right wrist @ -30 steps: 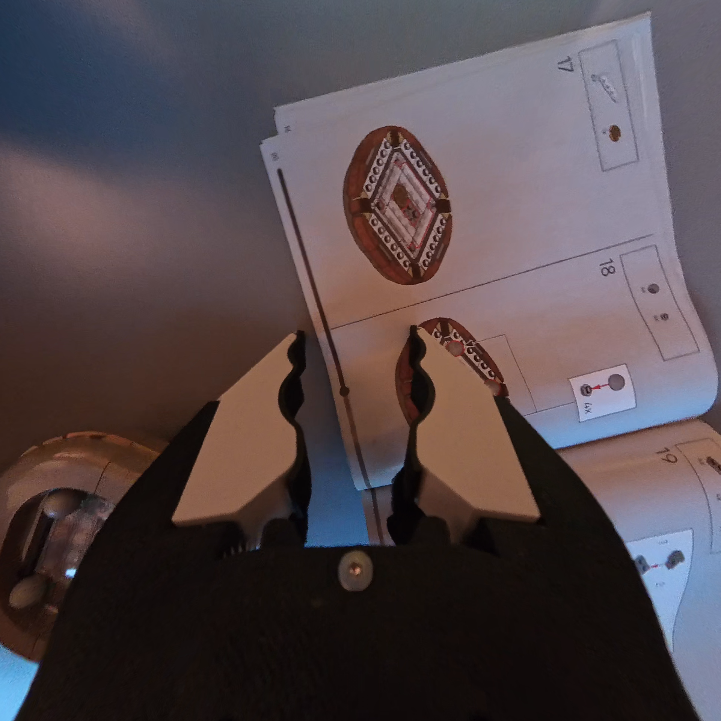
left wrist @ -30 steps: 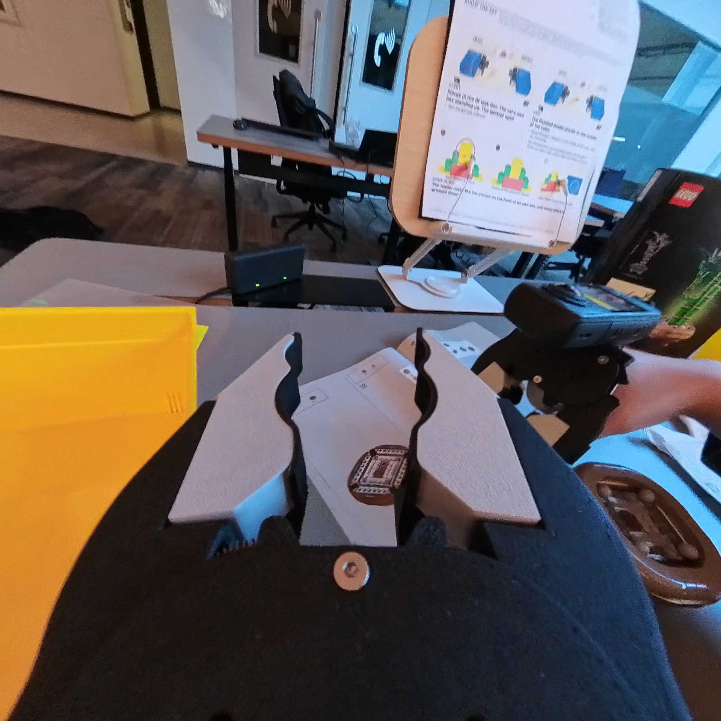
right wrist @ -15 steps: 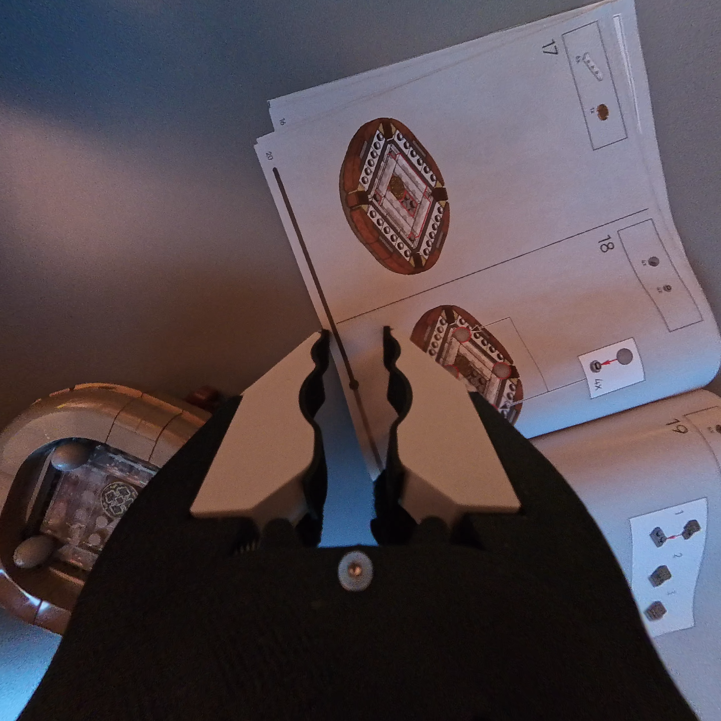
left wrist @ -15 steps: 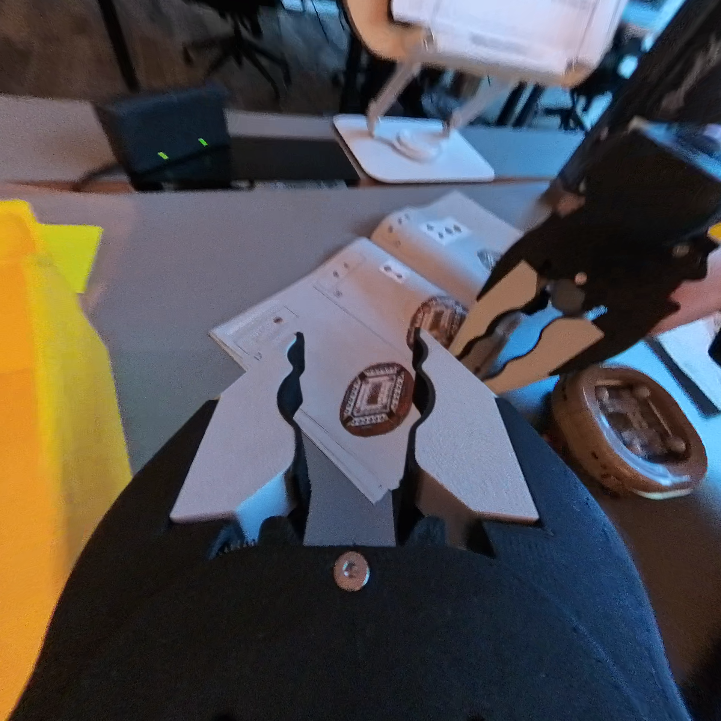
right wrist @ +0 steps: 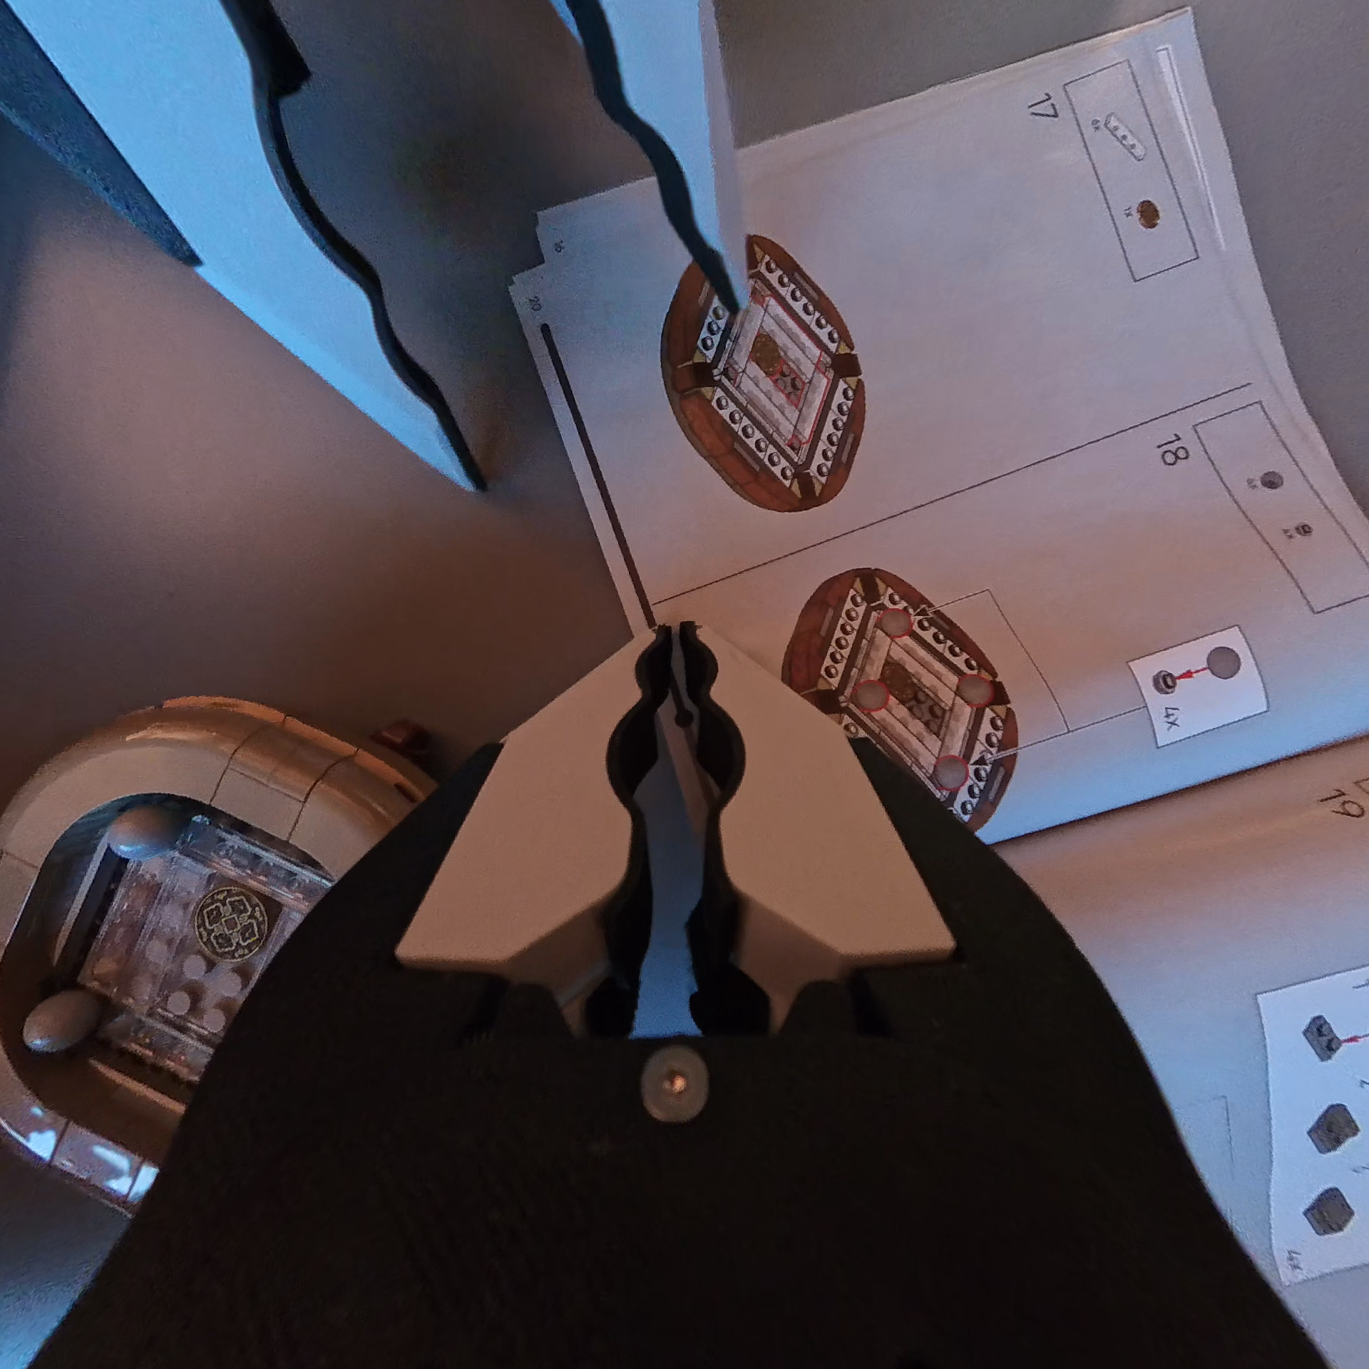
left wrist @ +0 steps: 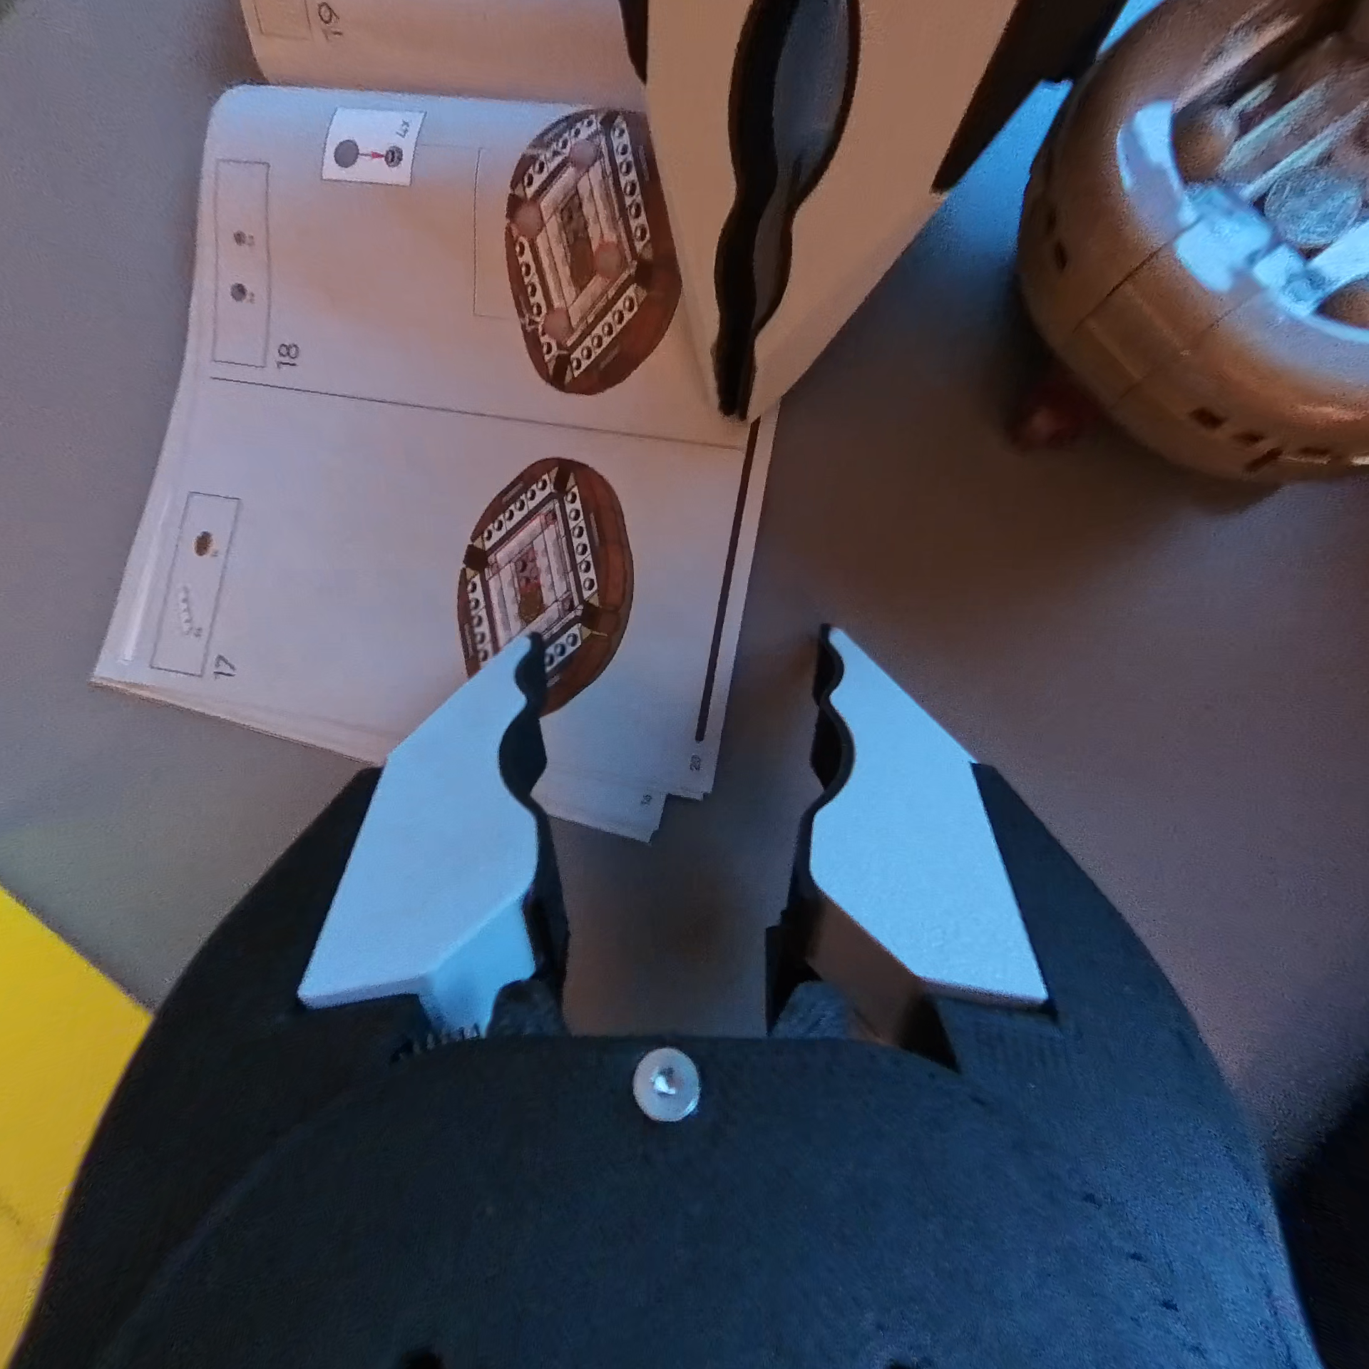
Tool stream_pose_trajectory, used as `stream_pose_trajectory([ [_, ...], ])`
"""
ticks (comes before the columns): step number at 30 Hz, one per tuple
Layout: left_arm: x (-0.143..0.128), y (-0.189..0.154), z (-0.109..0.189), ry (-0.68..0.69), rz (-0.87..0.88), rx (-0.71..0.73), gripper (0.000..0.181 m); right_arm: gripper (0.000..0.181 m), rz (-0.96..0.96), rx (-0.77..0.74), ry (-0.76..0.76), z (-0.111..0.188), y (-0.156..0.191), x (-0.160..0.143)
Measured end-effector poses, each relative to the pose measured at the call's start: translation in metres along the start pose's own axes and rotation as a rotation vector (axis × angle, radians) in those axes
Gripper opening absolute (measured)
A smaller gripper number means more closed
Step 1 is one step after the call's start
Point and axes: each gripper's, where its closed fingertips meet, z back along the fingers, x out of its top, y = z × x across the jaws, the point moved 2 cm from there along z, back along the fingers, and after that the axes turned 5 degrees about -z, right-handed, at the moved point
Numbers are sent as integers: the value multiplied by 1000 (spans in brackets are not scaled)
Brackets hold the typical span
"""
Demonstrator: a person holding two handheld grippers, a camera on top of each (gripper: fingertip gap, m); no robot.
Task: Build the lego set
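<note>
Grey table [left wrist: 1037, 630] under both grippers. Right gripper [right wrist: 675, 630] pinched shut on the edge of a booklet [right wrist: 963, 415] page, fingertips right at the page border. Left gripper [left wrist: 678, 644] jaws spread wide, holding nothing, above the booklet's near corner, one fingertip over a printed diagram. Booklet lies open flat. Brown oval lego build [right wrist: 148, 911] sits on the table just beside the booklet. Yellow bin [left wrist: 44, 1052] at the left edge.

We see our right claw [right wrist: 673, 630] pinching the page edge of the open booklet [right wrist: 963, 355] on the grey surface [right wrist: 259, 593], brown model [right wrist: 170, 889] beside it.
</note>
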Motion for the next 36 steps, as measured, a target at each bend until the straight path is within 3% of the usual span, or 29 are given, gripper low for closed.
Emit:
stream_pose_trajectory([
  [4, 0, -7, -1, -13, -1, -45, 37, 2, -16, 10, -16, 0, 0, 0],
  [10, -1, 1, -2, -30, 34, -21, 15, 13, -20, 6, -27, 1, 2, 1],
  [16, -1, 2, -2, -34, 38, -15, 12, 35, 100, -75, -85, 1, 8, 20],
  [23, -2, 8, -3, -50, 68, 5, 0, 42, 218, -79, 7, -15, 15, 30],
  [27, -3, 8, -3, -52, 73, 7, 0, 46, 308, -176, 86, 1, 3, 19],
  [32, -3, 8, -3, -44, 64, 12, 0, 46, 344, -242, 238, 23, -14, -19],
  [36, -3, 8, -3, -44, 62, 16, 0, 45, 345, -235, 193, 19, -8, -14],
])
